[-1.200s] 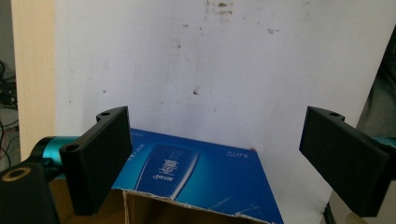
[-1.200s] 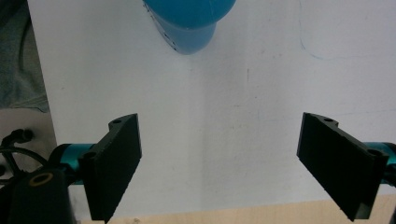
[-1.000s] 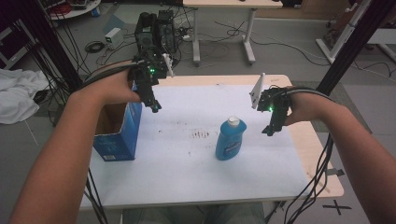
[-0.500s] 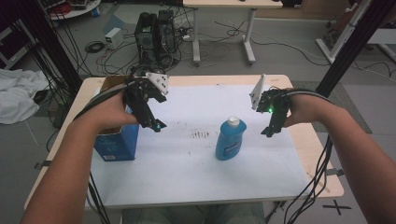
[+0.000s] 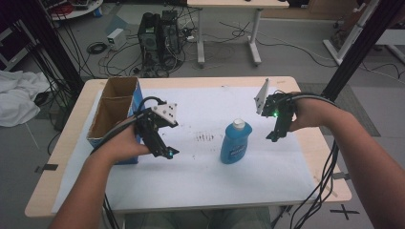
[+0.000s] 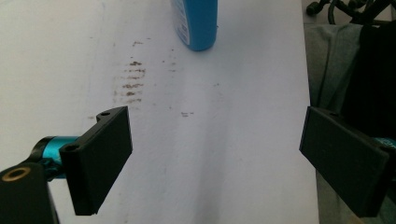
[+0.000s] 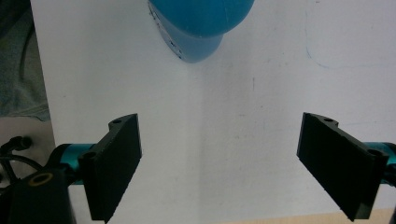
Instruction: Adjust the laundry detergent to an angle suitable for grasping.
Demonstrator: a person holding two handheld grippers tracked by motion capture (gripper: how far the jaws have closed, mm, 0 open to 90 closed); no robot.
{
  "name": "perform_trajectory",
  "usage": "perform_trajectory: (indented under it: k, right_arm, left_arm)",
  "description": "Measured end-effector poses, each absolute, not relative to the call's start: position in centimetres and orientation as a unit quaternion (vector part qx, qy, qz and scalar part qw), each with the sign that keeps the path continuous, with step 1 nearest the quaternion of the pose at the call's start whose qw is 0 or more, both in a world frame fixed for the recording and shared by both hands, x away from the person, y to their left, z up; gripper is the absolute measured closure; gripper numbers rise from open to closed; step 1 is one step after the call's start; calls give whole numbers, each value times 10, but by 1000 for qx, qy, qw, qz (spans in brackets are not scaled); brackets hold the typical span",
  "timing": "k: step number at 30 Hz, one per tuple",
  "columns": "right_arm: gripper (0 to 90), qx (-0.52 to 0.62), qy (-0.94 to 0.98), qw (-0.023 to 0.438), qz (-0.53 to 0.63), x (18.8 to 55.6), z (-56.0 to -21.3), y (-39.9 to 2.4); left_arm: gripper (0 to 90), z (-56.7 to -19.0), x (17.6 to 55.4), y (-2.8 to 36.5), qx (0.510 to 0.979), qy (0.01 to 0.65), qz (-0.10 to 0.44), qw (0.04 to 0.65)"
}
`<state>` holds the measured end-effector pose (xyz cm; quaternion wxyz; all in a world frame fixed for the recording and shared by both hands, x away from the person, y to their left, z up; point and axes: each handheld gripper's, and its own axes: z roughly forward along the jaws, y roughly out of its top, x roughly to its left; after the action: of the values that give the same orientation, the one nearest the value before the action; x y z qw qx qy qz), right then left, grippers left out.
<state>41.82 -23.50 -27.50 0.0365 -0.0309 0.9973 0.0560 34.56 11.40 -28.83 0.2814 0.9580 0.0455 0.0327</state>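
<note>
White paper covers the desk (image 5: 267,191), and on it one blue bottle (image 5: 235,142) with a pale cap stands upright, a little right of the middle. One cardboard box (image 5: 114,112), open at the top, sits at the left edge. There are two grippers. The left gripper (image 5: 168,153) has come away from the box top since a second ago and now hangs lower, just right of the box, its jaws spread wide over bare, smudged paper (image 6: 133,77). The right gripper (image 5: 273,137) has stayed near the right edge, jaws likewise released, the bottle apart from it.
</note>
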Motion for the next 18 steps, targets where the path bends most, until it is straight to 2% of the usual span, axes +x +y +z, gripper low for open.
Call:
perform_trajectory:
  k: [8, 18]
  right_arm:
    - [131, -12, 997, 32, 62, 414, -277, -232]
    - [131, -15, 998, 32, 54, 413, -279, -230]
  left_arm:
    - [94, -316, 340, 96, 937, 96, 36, 334]
    - [94, -317, 354, 56, 939, 108, 39, 323]
